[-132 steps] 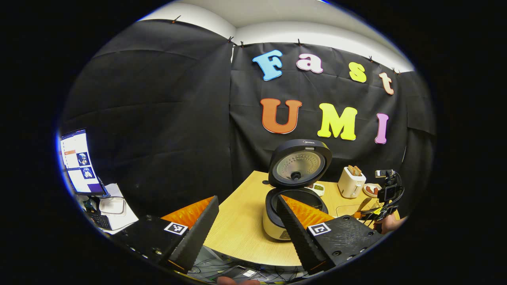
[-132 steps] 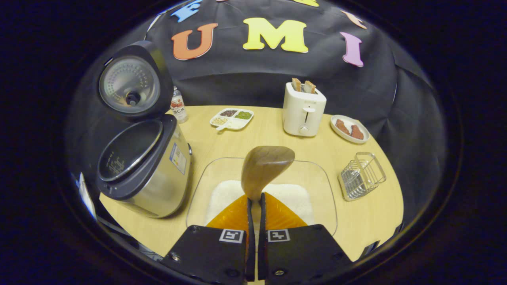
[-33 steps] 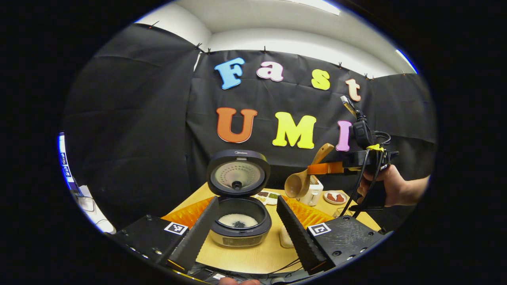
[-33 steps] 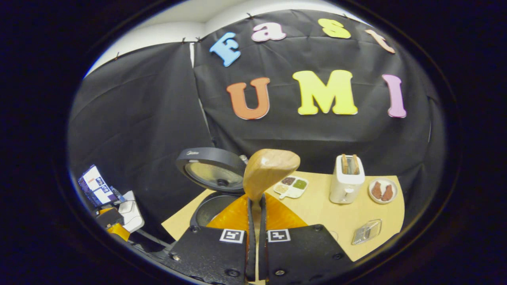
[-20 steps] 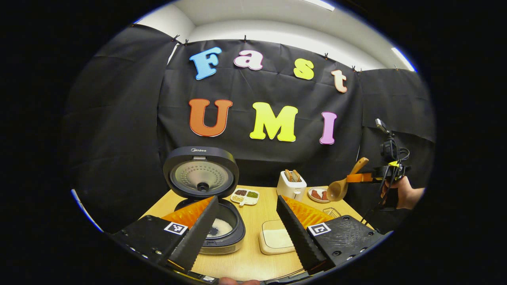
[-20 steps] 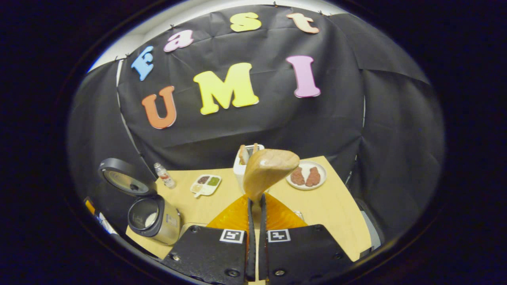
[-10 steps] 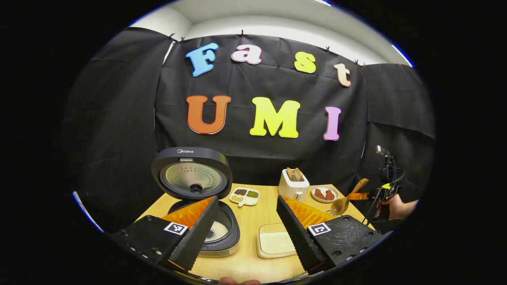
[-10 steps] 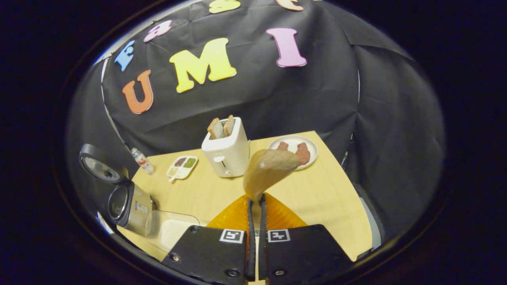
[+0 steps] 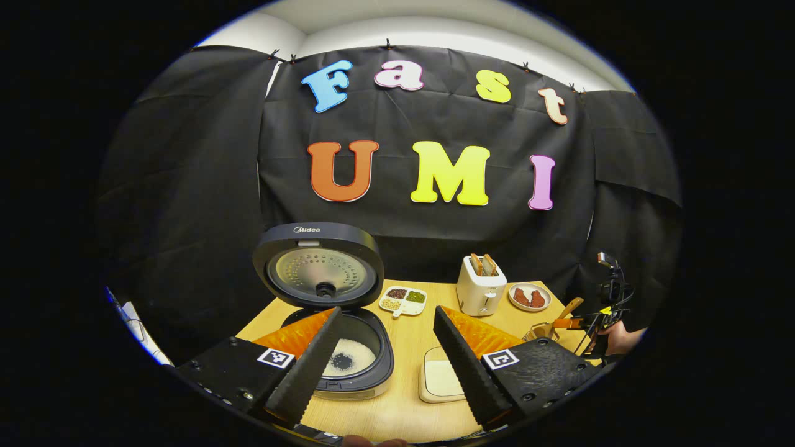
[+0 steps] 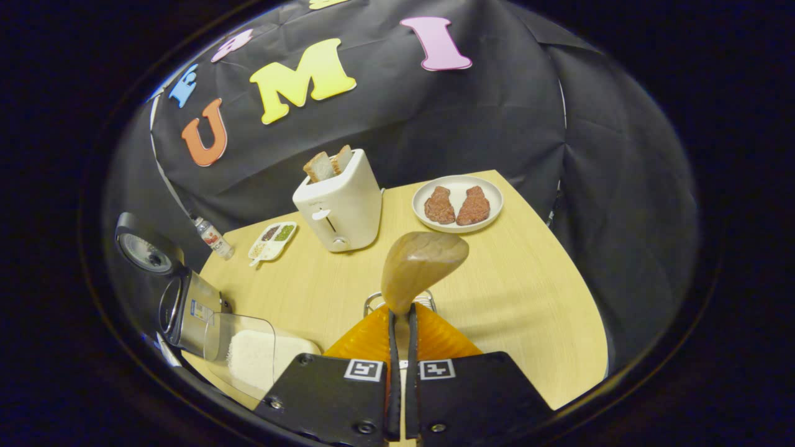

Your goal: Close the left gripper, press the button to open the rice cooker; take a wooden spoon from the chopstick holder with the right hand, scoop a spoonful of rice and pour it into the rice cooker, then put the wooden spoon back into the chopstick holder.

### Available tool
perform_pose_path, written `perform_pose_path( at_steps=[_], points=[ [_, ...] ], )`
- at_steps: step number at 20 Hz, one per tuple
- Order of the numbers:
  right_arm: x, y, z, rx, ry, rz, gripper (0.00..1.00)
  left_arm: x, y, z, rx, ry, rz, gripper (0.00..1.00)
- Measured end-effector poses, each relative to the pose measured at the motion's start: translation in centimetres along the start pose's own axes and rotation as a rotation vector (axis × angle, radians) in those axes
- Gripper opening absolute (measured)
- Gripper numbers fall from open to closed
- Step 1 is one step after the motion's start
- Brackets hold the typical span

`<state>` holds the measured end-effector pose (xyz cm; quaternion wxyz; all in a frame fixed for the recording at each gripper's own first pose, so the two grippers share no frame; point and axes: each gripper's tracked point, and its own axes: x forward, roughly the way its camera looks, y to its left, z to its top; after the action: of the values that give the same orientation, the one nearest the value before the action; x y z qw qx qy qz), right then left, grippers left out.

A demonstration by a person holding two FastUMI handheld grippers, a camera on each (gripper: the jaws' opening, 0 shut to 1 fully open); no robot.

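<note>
A staged kitchen set in a recording booth; black cloth (image 9: 186, 186) walls a wooden desk (image 10: 509, 279) carrying a rice cooker (image 9: 338, 347), toaster (image 10: 338, 202), plate (image 10: 458, 195) of meat, and a divided dish (image 10: 272, 241) of grains.

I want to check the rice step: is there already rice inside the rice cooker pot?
Yes, in the left gripper view the open rice cooker shows white rice lying on the bottom of its inner pot.
</note>
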<state>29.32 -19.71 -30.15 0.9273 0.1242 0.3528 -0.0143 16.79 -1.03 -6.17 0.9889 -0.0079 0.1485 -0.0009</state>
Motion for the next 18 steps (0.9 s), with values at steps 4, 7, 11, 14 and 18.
perform_pose_path(
  at_steps=[4, 7, 11, 14, 18],
  points=[
    [-0.9, 0.1, 0.9, -0.014, -0.033, 0.002, 0.16, 0.0, 0.3, 0.4, -0.003, -0.012, 0.006, 0.95],
    [-2.7, 0.4, 2.8, -0.041, -0.099, -0.007, 0.28, -0.2, 0.7, 1.1, -0.009, -0.035, -0.001, 0.95],
    [-6.8, 0.5, 5.8, -0.056, -0.214, -0.045, 0.72, -0.3, 1.7, 2.9, 0.002, -0.095, 0.002, 0.95],
    [-10.5, 0.7, 7.5, -0.063, -0.298, -0.081, 0.99, 0.0, 3.0, 5.1, 0.008, -0.149, 0.019, 0.95],
    [-16.0, 1.1, 8.8, -0.069, -0.385, -0.107, 0.99, 1.7, 5.3, 7.2, 0.004, -0.191, 0.061, 0.95]
  ],
)
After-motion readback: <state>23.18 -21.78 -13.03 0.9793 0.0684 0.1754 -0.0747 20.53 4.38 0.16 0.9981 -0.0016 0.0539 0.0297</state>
